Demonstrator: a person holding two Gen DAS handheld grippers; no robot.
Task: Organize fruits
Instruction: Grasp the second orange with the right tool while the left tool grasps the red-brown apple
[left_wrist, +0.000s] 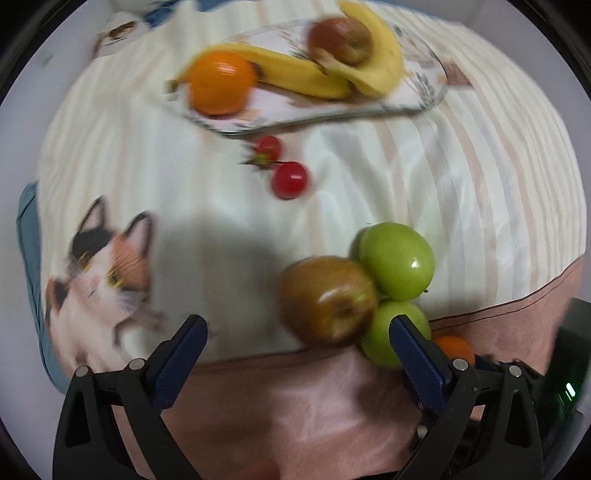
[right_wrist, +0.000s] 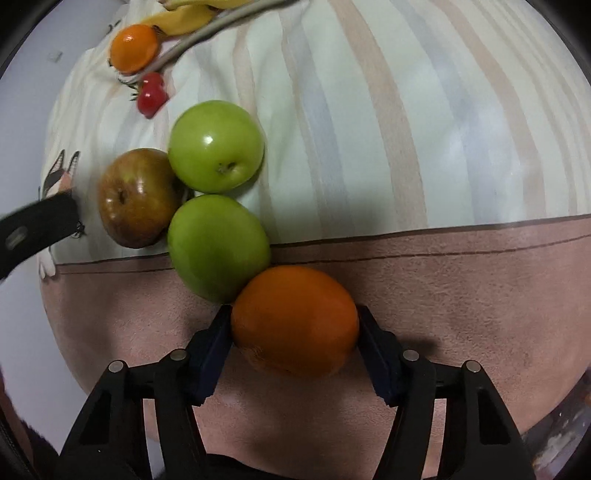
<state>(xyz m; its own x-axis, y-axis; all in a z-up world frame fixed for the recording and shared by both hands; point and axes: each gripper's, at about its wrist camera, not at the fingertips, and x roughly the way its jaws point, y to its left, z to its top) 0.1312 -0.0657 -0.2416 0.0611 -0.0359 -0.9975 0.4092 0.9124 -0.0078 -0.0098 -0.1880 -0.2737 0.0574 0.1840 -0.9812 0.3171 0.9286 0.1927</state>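
Right tongs (right_wrist: 294, 341) are closing around the near orange (right_wrist: 294, 320), pads touching both flanks, while it is sitting on the pink cloth (right_wrist: 443, 288) against a green apple (right_wrist: 218, 246). Left tongs (left_wrist: 299, 339) are hanging wide and empty beside the brownish apple (left_wrist: 328, 301). Lifting straight up should be avoiding nudging the apple cluster; the glass tray (left_wrist: 424, 107) with bananas (left_wrist: 306, 75) seems the likely destination.
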